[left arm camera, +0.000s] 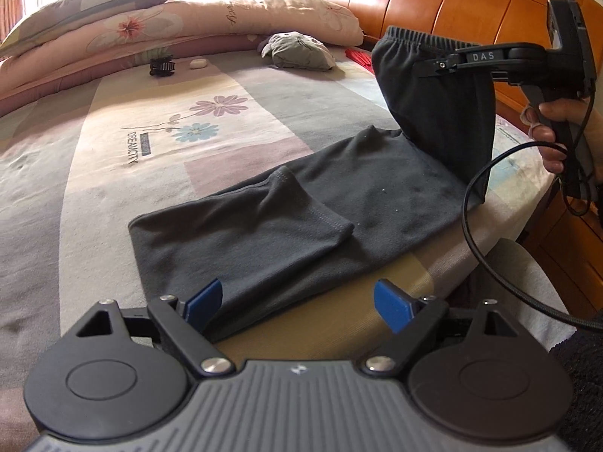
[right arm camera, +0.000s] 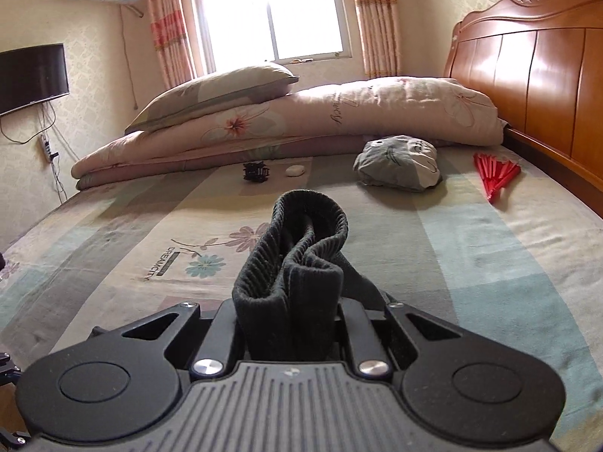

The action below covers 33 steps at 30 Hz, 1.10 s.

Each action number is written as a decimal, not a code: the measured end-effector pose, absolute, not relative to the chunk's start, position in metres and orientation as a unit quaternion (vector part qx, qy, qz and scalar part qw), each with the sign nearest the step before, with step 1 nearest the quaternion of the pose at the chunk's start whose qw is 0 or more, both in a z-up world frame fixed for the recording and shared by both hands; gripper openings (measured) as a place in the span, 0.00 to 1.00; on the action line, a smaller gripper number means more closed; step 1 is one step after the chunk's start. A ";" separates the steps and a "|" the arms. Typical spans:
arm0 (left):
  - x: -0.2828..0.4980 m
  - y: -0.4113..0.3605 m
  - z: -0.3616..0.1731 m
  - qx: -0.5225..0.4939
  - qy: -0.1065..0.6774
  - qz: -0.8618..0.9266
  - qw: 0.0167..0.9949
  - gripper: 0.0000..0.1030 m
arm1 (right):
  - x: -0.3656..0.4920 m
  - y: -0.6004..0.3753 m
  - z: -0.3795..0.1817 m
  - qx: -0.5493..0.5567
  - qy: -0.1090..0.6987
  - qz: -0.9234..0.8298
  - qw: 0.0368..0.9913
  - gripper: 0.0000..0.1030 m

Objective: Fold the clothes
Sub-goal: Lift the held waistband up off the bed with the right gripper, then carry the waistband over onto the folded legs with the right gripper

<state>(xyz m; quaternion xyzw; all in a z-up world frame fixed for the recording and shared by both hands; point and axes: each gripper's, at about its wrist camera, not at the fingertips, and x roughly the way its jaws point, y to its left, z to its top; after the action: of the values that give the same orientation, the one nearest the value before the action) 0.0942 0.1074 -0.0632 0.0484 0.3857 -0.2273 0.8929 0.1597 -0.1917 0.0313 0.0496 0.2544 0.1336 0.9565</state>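
Dark grey trousers [left arm camera: 301,203] lie folded along the near edge of the bed, one leg end doubled back on top. Their elastic waistband [left arm camera: 410,37] is lifted off the bed at the right, with my right gripper [left arm camera: 439,64] shut on it; a hand holds that gripper's handle. In the right wrist view the ribbed waistband [right arm camera: 297,260] bunches up between the jaws of the right gripper [right arm camera: 292,324], whose pads are hidden by the cloth. My left gripper [left arm camera: 297,307] stands open over the trousers' near edge, its blue pads [left arm camera: 392,307] apart and touching nothing.
The bed sheet [left arm camera: 113,158] has a flower print. A folded quilt and pillow [right arm camera: 264,113] lie at the far side, with a black hair clip [right arm camera: 256,171], a small white object [right arm camera: 295,170], a grey plush [right arm camera: 399,162] and a red fan [right arm camera: 497,173]. The wooden headboard [right arm camera: 535,67] stands at the right.
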 end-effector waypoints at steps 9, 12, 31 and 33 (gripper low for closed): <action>0.086 0.132 -0.064 0.064 0.382 -0.214 0.896 0.85 | 0.155 -0.101 0.038 -0.041 0.248 0.201 0.947 0.14; 0.084 0.137 -0.065 0.059 0.380 -0.211 0.899 0.85 | 0.151 -0.075 0.041 -0.069 0.243 0.219 0.942 0.14; 0.093 0.152 -0.073 0.075 0.399 -0.203 0.891 0.86 | 0.127 0.042 0.011 -0.260 0.200 0.250 0.911 0.14; 0.091 0.154 -0.073 0.073 0.400 -0.200 0.891 0.86 | 0.125 0.049 0.008 -0.274 0.197 0.256 0.906 0.14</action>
<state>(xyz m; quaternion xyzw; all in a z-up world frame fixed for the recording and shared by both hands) 0.0911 0.1543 -0.0733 0.0727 0.4004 -0.1999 0.8913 0.1247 0.0492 0.0078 -0.2740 0.1968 0.2558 0.9060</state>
